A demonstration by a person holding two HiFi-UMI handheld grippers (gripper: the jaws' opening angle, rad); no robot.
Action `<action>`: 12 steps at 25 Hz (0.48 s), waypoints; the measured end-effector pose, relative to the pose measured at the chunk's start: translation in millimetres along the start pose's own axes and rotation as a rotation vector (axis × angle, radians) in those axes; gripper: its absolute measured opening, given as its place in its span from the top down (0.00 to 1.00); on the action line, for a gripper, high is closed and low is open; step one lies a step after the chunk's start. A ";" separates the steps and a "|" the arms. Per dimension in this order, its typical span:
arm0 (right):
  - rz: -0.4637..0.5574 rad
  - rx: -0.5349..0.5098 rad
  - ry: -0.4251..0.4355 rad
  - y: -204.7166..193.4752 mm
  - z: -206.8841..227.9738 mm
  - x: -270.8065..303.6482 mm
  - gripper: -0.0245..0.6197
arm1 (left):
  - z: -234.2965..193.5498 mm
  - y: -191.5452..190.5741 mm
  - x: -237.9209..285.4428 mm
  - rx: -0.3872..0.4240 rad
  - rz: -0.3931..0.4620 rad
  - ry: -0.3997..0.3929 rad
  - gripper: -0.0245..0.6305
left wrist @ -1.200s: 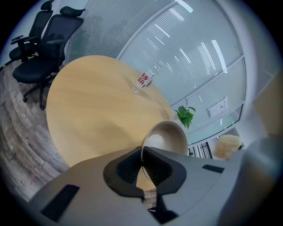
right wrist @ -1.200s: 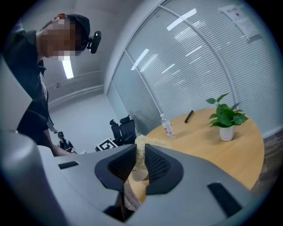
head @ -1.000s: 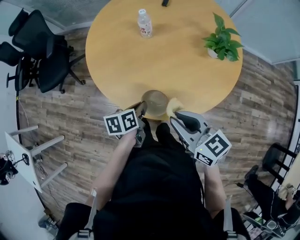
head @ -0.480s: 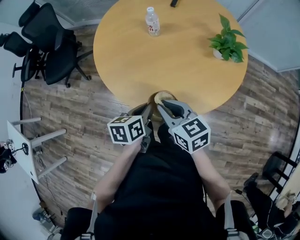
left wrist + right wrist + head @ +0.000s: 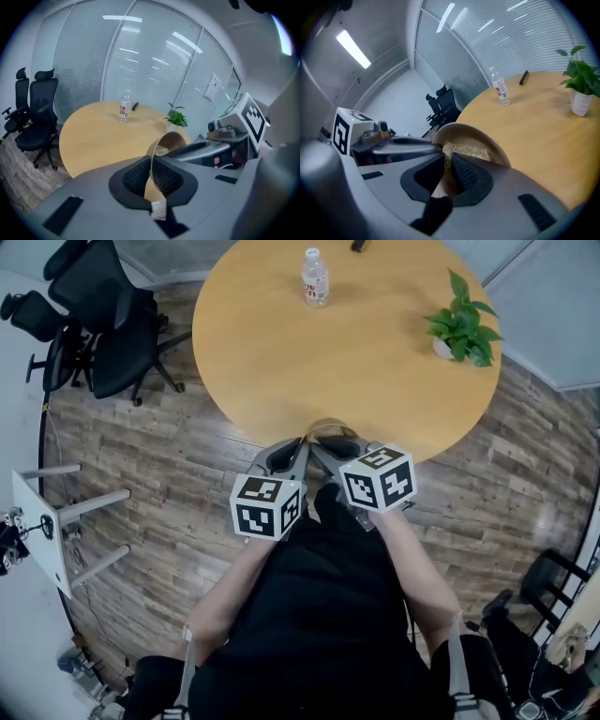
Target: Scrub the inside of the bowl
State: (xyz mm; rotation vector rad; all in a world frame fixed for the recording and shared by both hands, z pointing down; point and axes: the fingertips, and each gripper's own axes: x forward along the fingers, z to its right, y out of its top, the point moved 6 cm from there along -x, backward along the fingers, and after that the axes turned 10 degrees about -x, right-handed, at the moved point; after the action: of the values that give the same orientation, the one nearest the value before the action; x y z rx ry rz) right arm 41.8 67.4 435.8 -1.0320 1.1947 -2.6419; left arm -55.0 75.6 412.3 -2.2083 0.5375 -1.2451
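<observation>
Now inside the bowl (image 5: 328, 426) rather than out at its right side as a second ago: the scrubber (image 5: 466, 151), carried in by the right gripper (image 5: 330, 448). Marker cubes now close together, no longer spread apart.

Largest first: the round table (image 5: 281, 343), with a bottle (image 5: 316, 277) at the far edge and a potted plant (image 5: 464, 329) at the far right edge, both well apart from the work.

Next the bowl, at the near edge, tipped on its side with the mouth turned toward the right gripper. Cannot tell whether it rests on the table or hangs clear.

Then the left gripper (image 5: 151, 161), clamped tight on the bowl's thin rim, one pad inside and one outside.

Then the right gripper, pinched on one edge of the scrubber and holding it against the inner wall.

Looks stiff, light and smooth, this bowl, so likely to twist or slip in a rim pinch under scrubbing pressure, and perhaps breakable if dropped. Best gripped firmly at the rim, away from the scrubbed patch. Scrubber looks coarse, soft and springy.
</observation>
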 end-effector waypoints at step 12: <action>-0.562 -0.977 -0.271 -23.0 -7.5 -0.2 0.87 | -3.0 -3.0 14.6 0.031 -0.088 -0.027 0.93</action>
State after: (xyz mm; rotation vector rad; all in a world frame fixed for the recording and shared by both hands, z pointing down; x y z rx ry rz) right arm 42.2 88.3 447.9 -2.0083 2.4813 -1.9931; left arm -50.2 68.7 425.0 -2.2413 0.4113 -1.2576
